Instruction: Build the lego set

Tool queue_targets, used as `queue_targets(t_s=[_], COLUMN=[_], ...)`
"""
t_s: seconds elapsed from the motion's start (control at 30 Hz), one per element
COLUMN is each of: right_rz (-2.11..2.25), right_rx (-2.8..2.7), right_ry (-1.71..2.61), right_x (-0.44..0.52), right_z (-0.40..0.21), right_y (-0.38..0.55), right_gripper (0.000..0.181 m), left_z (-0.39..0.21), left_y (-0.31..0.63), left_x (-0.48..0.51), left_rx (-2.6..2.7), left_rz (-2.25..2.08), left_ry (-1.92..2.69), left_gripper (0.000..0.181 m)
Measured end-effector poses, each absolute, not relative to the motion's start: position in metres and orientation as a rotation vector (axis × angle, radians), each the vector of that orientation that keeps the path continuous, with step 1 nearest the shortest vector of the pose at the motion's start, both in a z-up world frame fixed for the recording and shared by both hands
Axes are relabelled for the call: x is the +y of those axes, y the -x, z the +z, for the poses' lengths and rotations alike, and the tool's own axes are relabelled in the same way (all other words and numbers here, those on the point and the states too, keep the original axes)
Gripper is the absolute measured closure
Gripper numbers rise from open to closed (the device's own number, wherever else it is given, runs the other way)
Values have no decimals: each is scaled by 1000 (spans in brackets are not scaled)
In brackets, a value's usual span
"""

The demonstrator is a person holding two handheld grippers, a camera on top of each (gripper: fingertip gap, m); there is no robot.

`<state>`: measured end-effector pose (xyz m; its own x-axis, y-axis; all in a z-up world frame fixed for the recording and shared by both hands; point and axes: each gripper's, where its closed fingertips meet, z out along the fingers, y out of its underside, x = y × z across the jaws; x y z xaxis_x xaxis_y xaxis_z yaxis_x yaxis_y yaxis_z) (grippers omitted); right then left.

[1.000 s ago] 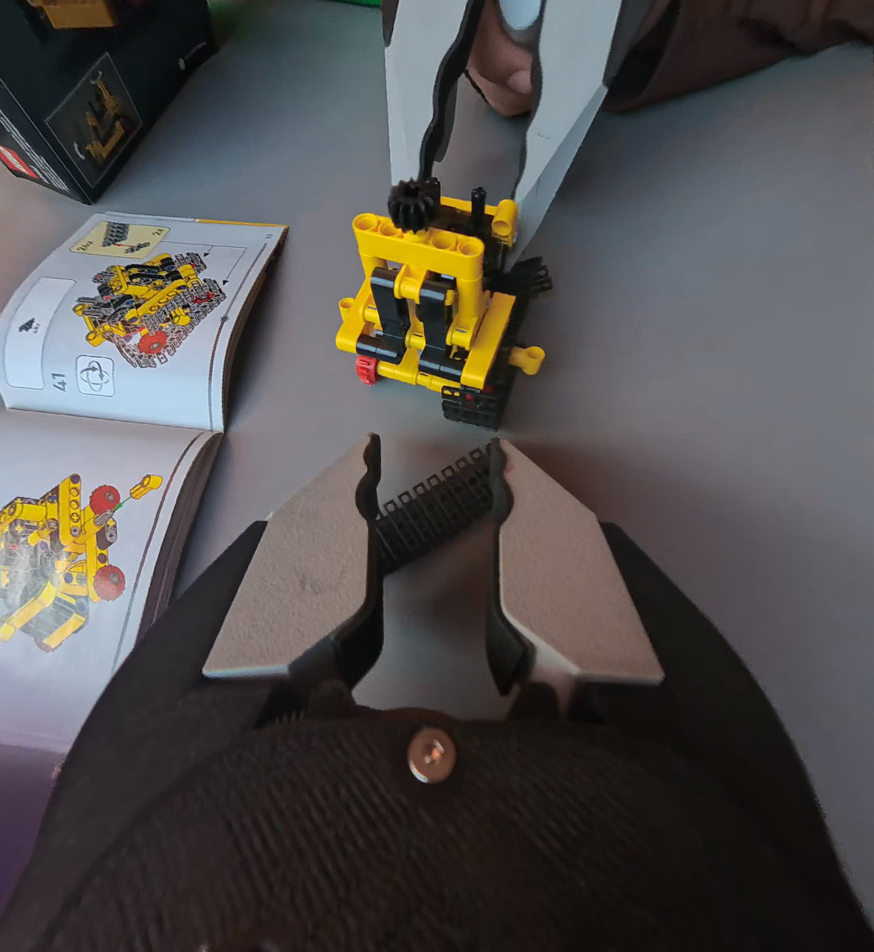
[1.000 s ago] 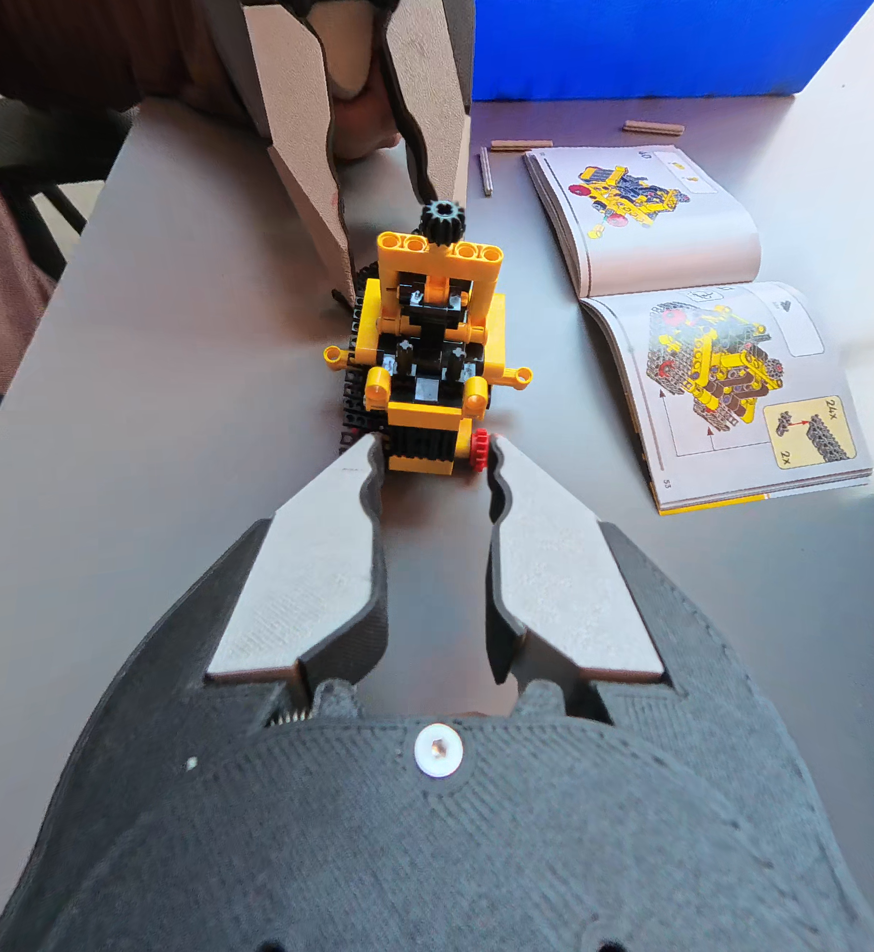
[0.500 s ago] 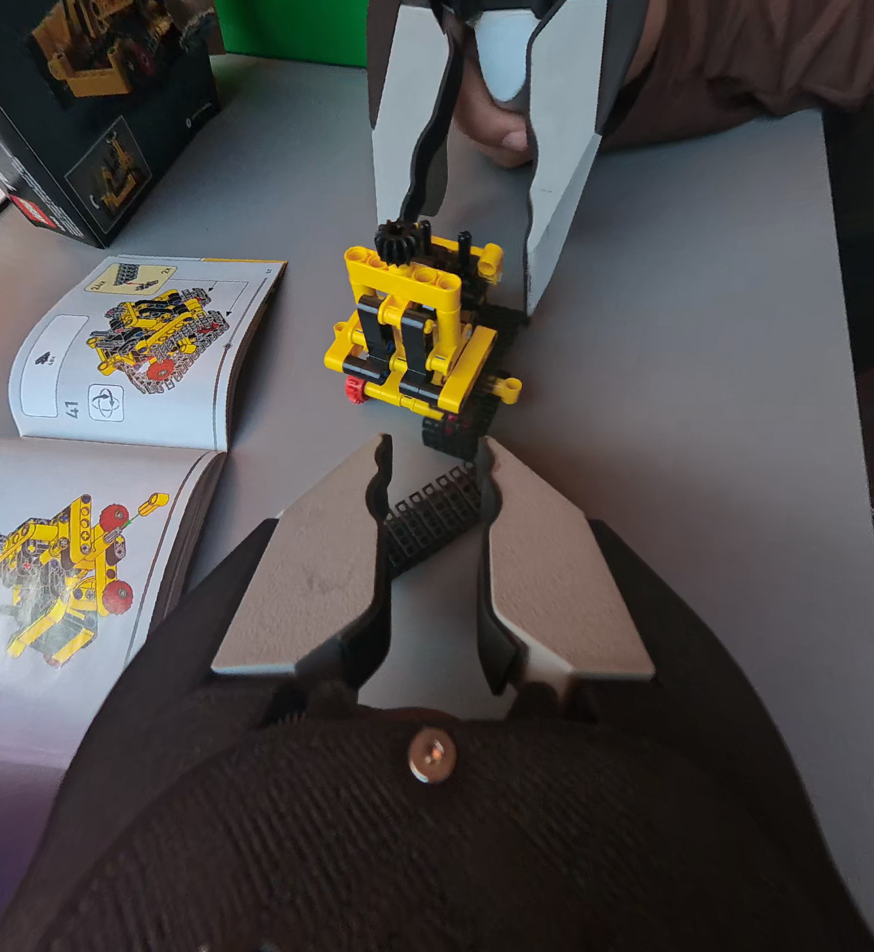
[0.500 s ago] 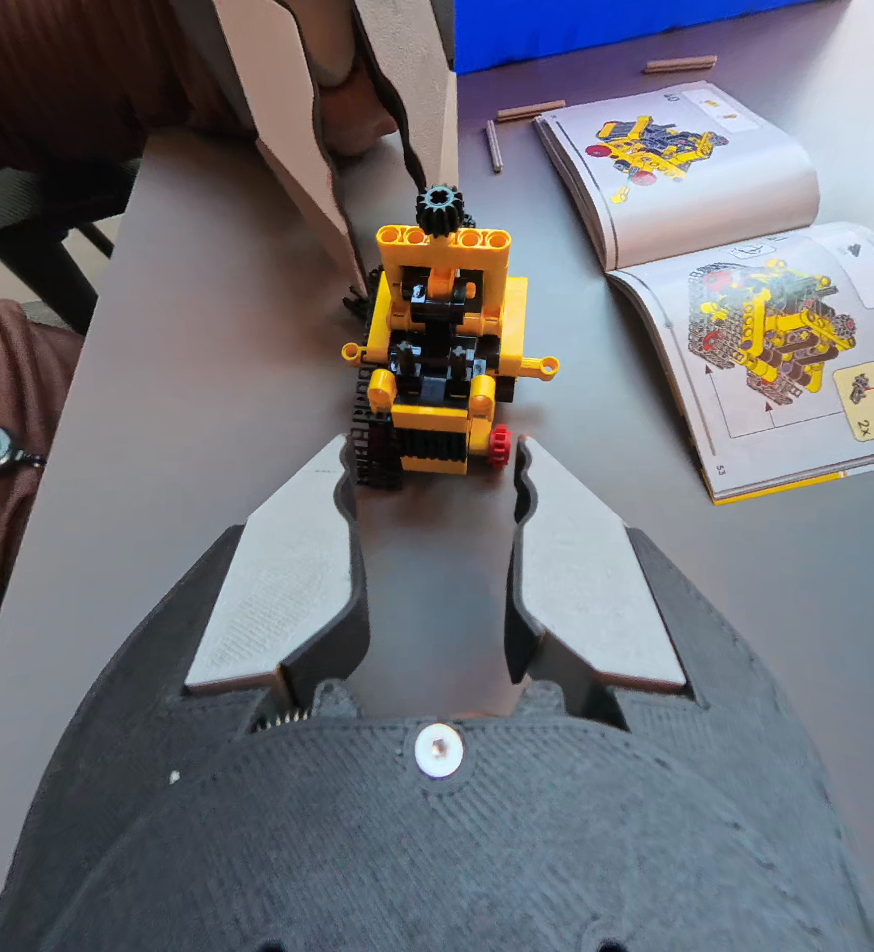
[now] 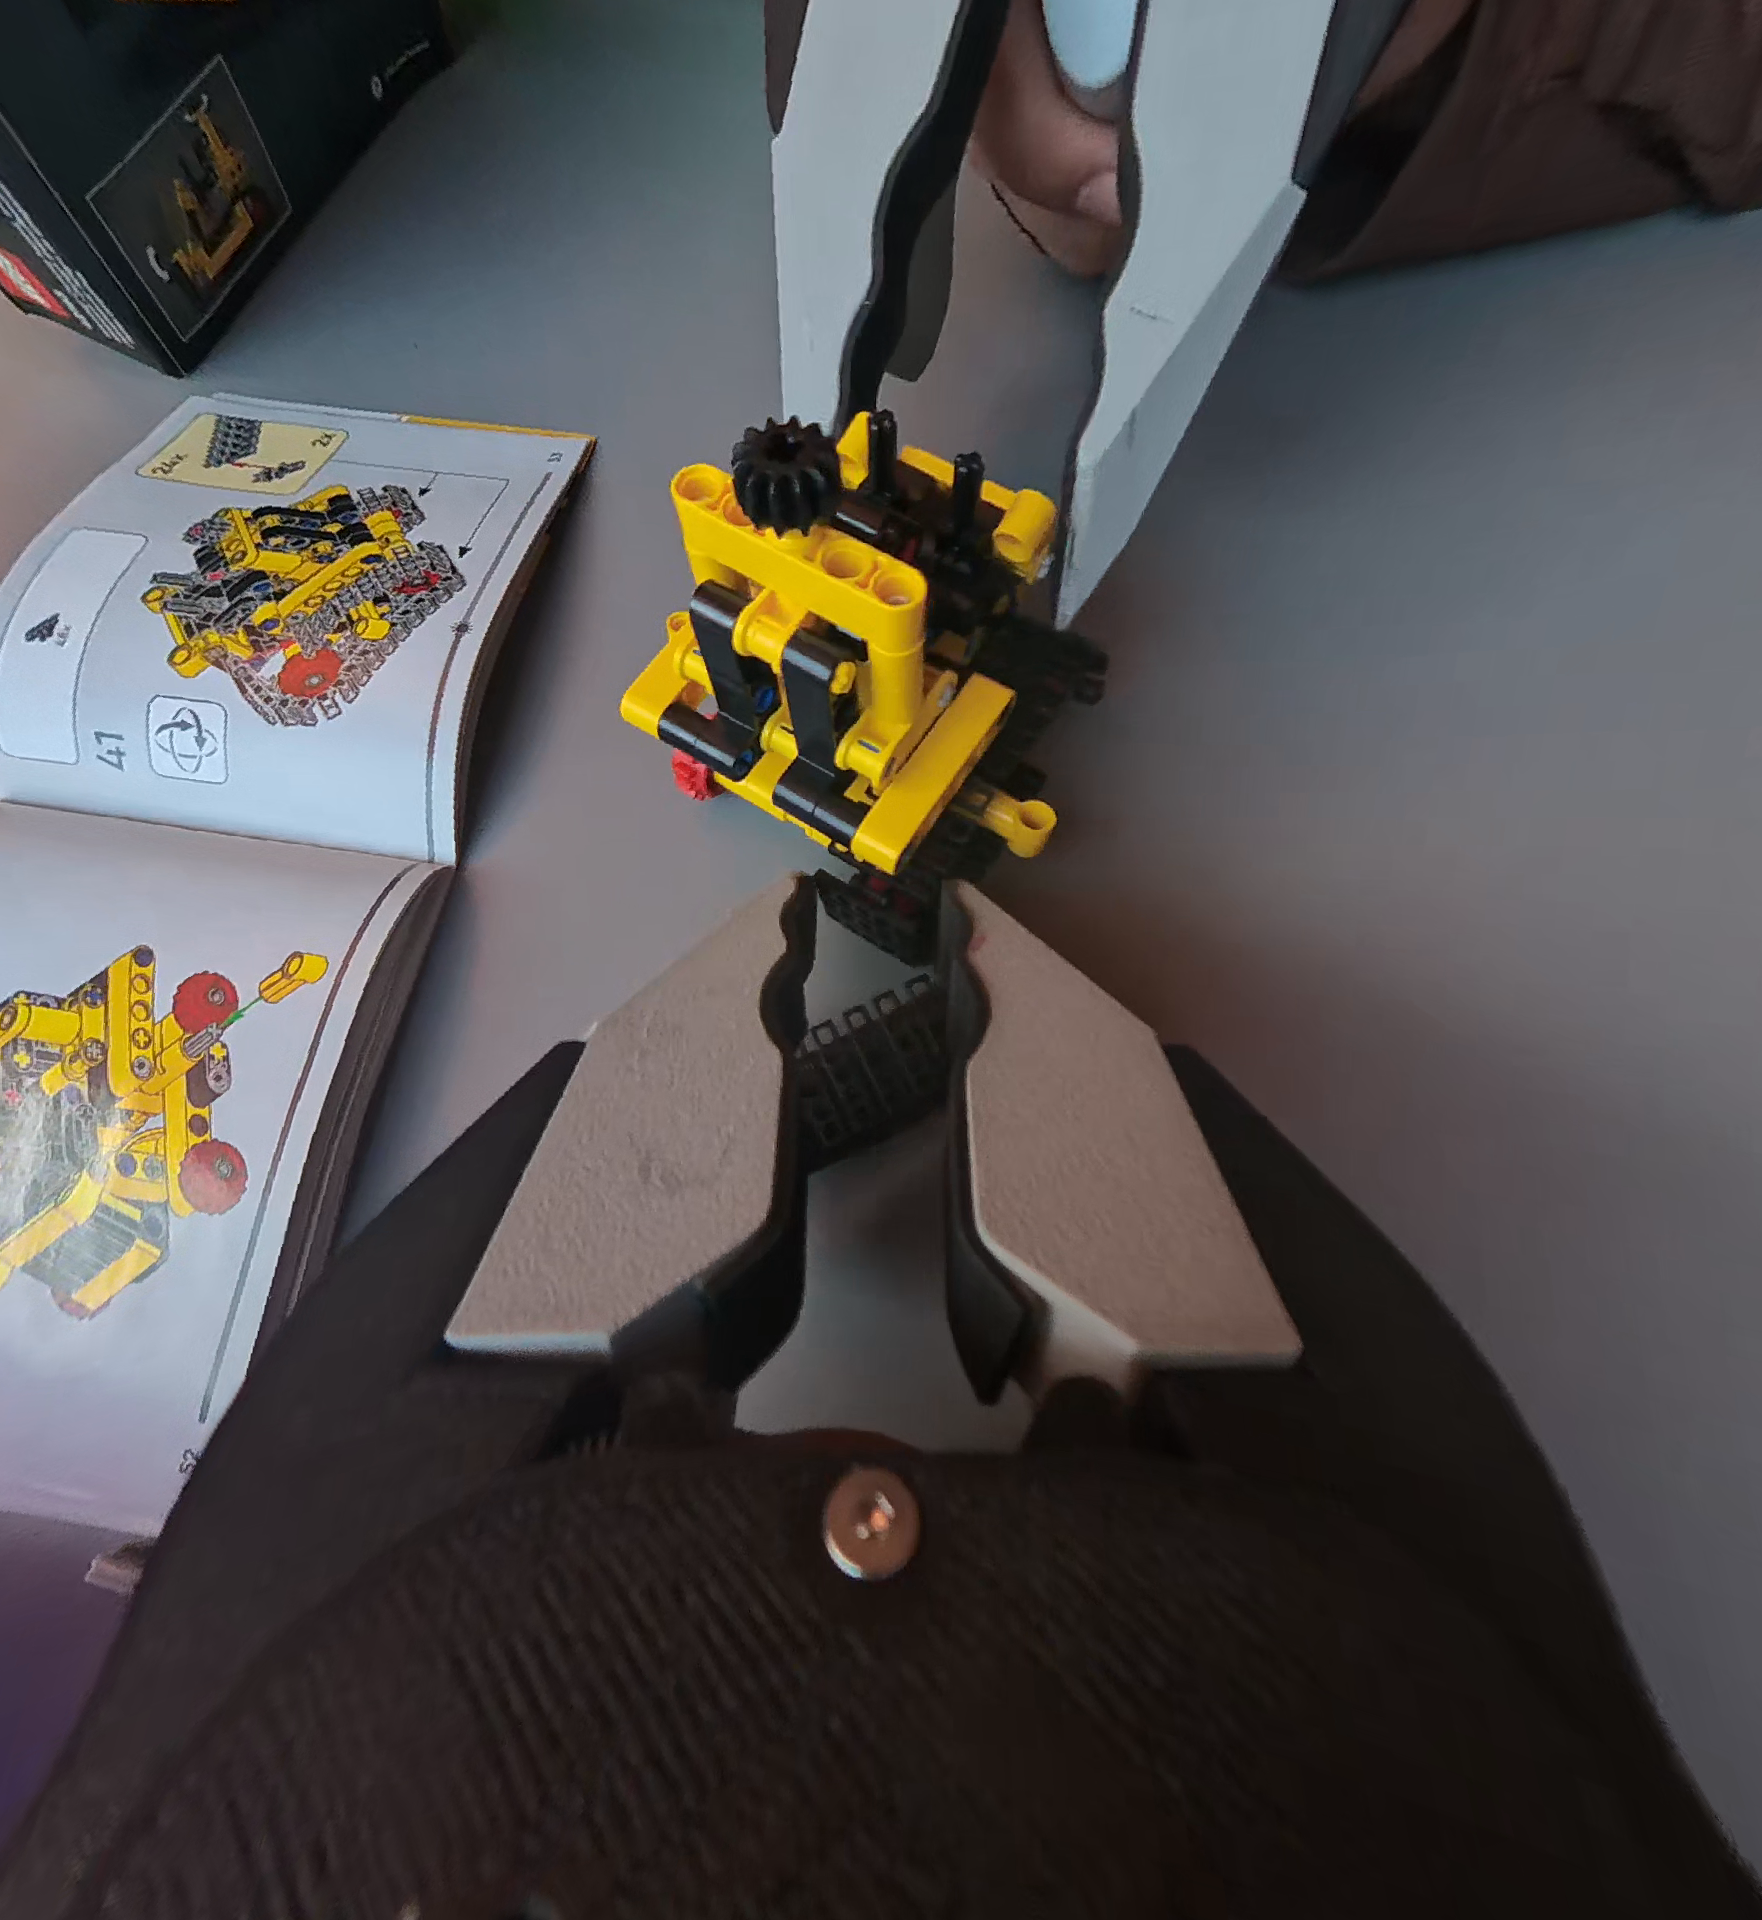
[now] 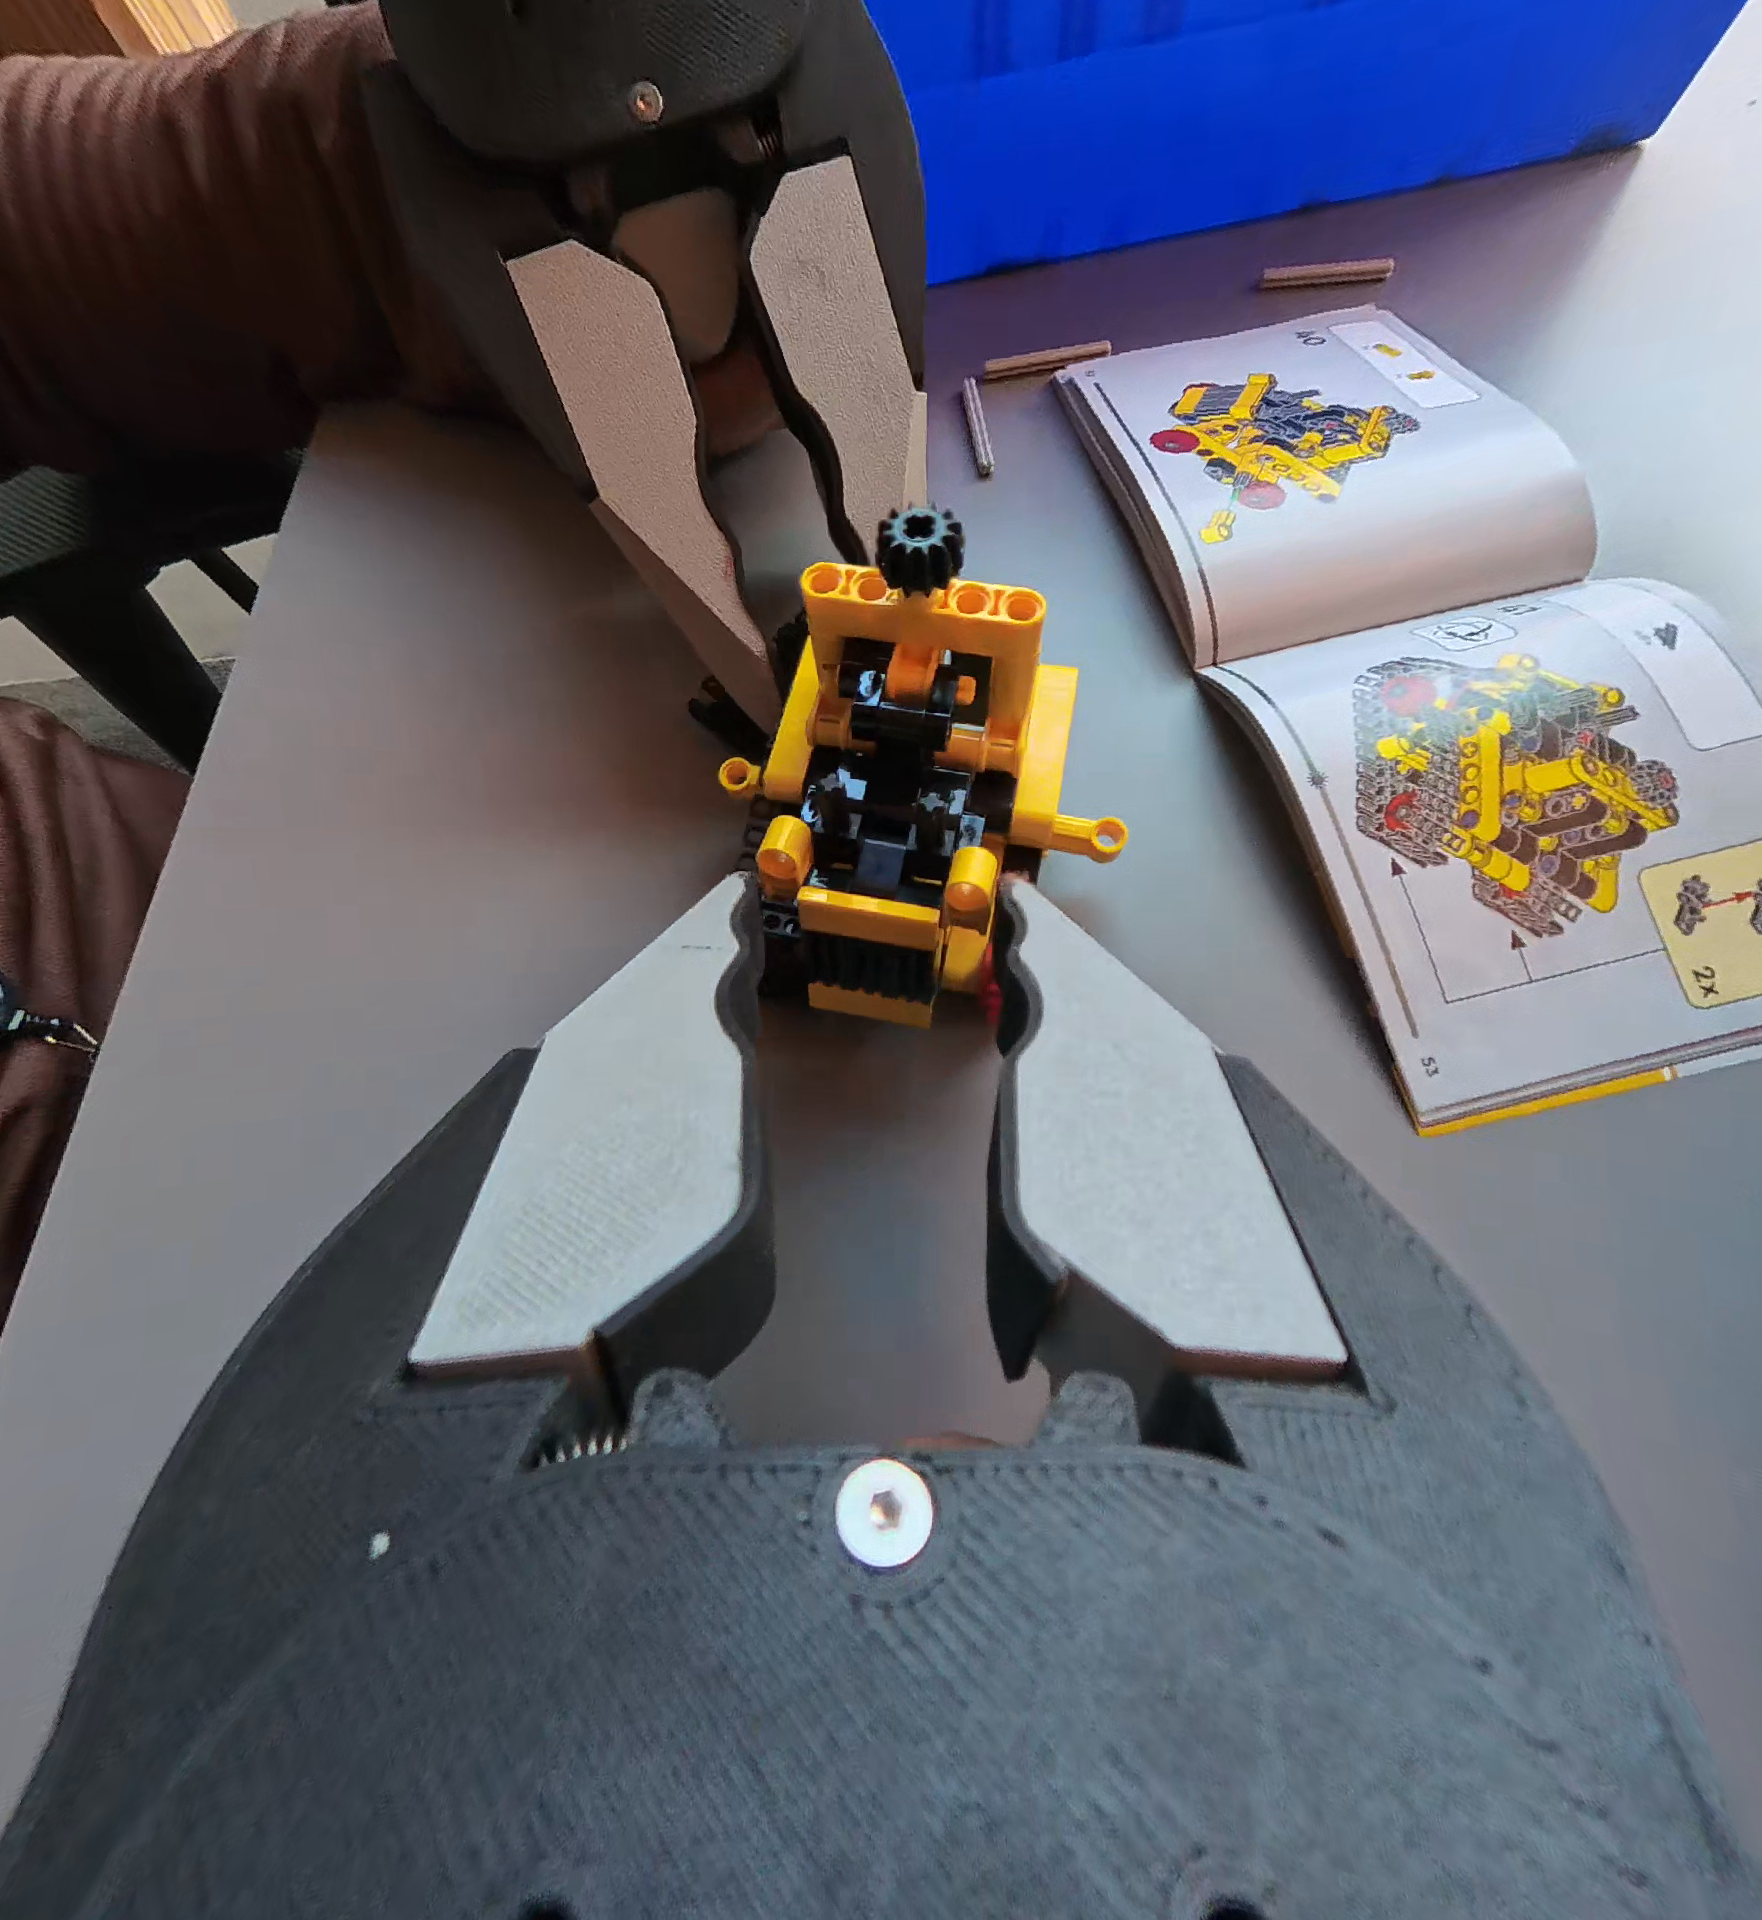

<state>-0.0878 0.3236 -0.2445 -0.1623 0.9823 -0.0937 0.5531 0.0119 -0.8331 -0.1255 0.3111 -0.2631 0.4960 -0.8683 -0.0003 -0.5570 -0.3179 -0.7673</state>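
Yellow and black, the model (image 6: 908, 800) stands on the grey table (image 6: 420, 831) near its edge on the person's side, between the two grippers, which face each other across it. A black gear (image 6: 916, 549) sits on top of its frame. The right gripper (image 6: 872, 914) brackets the model's near end: its jaws are set about as wide as the body, one tip at each lower side, close against it, though whether they press cannot be told. The left gripper (image 5: 877, 935) holds a black track strip (image 5: 872, 1070) between narrow jaws; the strip runs crosswise through them and reaches forward to the track end (image 5: 882, 914) under the model, just ahead of the tips. My guess is that the step in hand is fitting the track to the model's side, so the left gripper, nearer that side, would feed it while the right steadies. An open manual (image 5: 264, 623) lies beside the model, toward the box (image 5: 108, 177) at the table's far edge.
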Motion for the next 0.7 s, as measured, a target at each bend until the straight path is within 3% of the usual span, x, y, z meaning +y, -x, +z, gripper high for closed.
queue_targets(t_s=[0.3, 0.47, 0.7], right_rz=[993, 1003, 956], right_rx=[-1787, -1780, -1787], right_ry=[1582, 1597, 1597], right_x=[323, 324, 326], right_z=[-249, -249, -250], right_y=[105, 113, 116], right_gripper=[137, 137, 138], left_z=[-271, -264, -256], left_y=[135, 146, 152], left_x=[312, 312, 316], left_rx=[1146, 1098, 1034], left_rz=[-571, -625, -647], left_ry=[2097, 2081, 2055], left_gripper=[164, 154, 154])
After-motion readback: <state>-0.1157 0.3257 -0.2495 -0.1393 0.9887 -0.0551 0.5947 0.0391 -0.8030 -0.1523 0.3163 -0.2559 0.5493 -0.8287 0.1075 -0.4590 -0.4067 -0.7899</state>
